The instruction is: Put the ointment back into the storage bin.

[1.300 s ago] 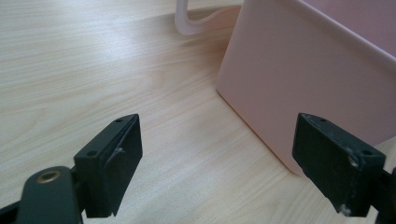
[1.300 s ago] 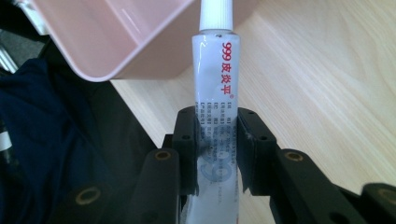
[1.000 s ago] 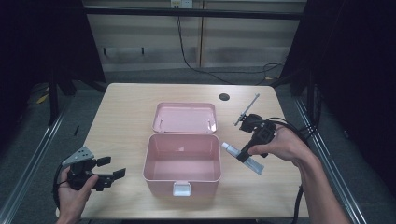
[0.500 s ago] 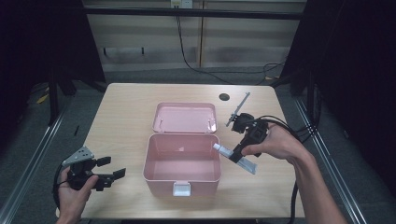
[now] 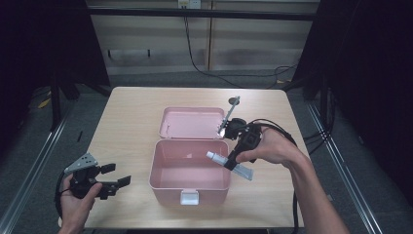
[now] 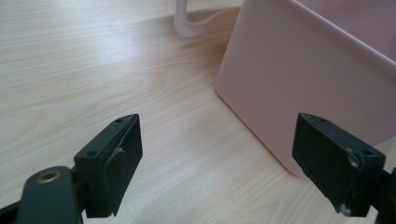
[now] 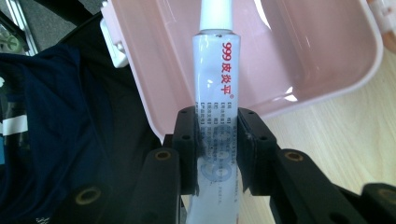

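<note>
A person sits at a wooden tabletop (image 5: 131, 122) with a gripper in each hand. An open pink box (image 5: 191, 168) sits in the middle, its lid (image 5: 187, 123) folded back flat behind it.

The right gripper (image 5: 233, 161) holds a white tube (image 5: 229, 163) over the box's right rim, jaws closed on the tube's lower body. In the right gripper view the tube (image 7: 215, 93) runs straight out from the jaws, its white cap (image 7: 216, 14) leading over the box's empty interior. From above, its long axis lies slanted: cap toward the box's middle, flat crimped end out past the right wall, toward the person.

The left gripper (image 5: 109, 178) rests low at the tabletop's near left, jaws wide and empty, facing the box's left wall (image 6: 303, 79).

The step looks like placing the tube inside. To do it well, bring the whole tube past the rim, lower it near the floor, lay it flat, then open the jaws
</note>
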Demonstrator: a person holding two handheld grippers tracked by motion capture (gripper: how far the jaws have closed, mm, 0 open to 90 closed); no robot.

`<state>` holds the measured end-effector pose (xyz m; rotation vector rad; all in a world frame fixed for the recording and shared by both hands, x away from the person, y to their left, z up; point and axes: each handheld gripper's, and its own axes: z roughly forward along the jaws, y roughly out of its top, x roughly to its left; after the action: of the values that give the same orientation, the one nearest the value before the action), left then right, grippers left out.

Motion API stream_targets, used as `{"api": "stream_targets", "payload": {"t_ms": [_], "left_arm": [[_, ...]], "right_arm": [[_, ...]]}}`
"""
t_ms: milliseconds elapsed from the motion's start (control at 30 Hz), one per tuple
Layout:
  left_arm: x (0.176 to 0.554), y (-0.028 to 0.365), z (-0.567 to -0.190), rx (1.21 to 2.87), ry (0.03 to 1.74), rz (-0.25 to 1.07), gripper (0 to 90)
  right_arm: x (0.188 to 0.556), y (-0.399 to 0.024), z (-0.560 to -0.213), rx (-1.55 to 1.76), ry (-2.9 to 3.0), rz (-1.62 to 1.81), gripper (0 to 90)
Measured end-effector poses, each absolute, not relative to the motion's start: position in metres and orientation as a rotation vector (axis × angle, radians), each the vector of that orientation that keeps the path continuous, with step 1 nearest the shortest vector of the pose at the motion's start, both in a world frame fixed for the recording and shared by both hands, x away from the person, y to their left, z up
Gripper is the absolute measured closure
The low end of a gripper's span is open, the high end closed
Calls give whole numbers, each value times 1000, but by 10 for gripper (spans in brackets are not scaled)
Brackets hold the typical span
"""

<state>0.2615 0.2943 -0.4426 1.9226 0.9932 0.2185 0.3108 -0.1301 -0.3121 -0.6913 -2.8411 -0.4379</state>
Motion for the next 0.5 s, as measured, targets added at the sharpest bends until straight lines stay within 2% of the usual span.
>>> {"api": "stream_targets", "payload": {"t_ms": [500], "left_arm": [[262, 294, -443, 1922, 994, 219, 162]], "right_arm": [[315, -99, -309, -627, -2848, -444, 717]]}}
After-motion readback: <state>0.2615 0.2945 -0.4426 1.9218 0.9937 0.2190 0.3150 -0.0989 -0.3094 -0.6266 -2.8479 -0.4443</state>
